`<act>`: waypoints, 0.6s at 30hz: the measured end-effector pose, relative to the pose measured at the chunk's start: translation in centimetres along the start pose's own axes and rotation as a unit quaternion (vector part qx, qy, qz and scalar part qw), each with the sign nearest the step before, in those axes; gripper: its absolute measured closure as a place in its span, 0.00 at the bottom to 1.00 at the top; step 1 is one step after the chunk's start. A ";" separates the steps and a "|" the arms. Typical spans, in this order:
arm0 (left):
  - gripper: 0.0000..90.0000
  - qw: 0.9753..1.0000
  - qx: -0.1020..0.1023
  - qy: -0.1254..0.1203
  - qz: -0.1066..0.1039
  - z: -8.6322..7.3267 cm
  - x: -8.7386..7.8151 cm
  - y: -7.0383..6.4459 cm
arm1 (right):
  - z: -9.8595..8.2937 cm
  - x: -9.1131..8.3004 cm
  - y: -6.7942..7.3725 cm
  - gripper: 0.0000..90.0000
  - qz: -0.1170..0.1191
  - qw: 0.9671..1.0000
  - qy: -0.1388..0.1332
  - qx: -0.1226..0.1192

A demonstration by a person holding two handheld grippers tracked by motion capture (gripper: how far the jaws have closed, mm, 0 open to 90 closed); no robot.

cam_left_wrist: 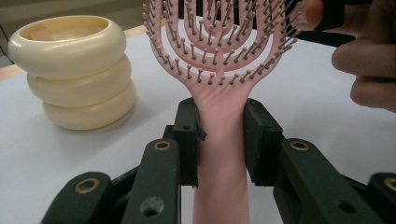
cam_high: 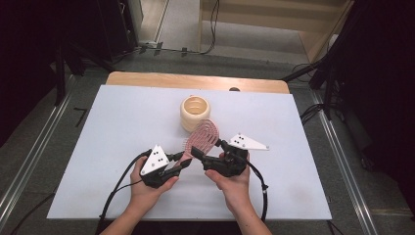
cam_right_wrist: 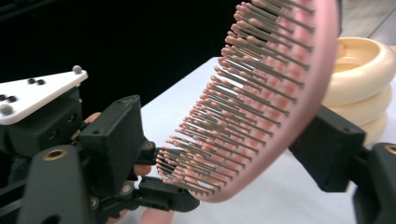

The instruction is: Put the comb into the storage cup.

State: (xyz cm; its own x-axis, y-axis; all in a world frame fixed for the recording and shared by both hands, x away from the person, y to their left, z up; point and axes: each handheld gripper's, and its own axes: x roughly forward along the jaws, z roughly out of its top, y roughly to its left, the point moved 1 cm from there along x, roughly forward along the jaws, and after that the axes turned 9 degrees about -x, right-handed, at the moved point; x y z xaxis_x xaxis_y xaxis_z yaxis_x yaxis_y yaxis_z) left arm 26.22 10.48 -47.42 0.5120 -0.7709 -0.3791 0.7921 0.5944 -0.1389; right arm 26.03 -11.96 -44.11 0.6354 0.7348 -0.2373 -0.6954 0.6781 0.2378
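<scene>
A pink vented hairbrush [cam_high: 201,137] is held above the white table between both grippers. My left gripper [cam_left_wrist: 219,126] is shut on its handle [cam_left_wrist: 218,154], with the brush head [cam_left_wrist: 219,42] rising beyond the jaws. In the high view the left gripper [cam_high: 180,164] sits at the handle end. My right gripper [cam_high: 208,149] straddles the lower brush head. In the right gripper view the right gripper [cam_right_wrist: 219,144] has one pad against the brush's back [cam_right_wrist: 299,116], and the bristle tips [cam_right_wrist: 187,158] reach the other pad.
A cream ribbed round container [cam_high: 195,112] stands just behind the brush, open at the top. The white table sheet [cam_high: 112,147] ends in a wooden edge [cam_high: 147,78] at the back. Cables trail from both grippers toward the person.
</scene>
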 end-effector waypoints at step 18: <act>0.78 1.000 0.011 -0.018 0.012 -0.3 0.3 -0.6 | -0.6 0.3 -0.3 0.53 0.023 0.999 -0.014 0.045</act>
State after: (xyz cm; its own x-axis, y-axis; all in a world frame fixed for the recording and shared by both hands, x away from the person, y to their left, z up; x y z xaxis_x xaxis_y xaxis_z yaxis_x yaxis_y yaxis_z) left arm 25.78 9.96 -47.70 0.5415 -0.7648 -0.3491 0.7870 0.6072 -0.1094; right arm 26.28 -11.96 -44.82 0.6130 0.7649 -0.1979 -0.6920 0.6407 0.3327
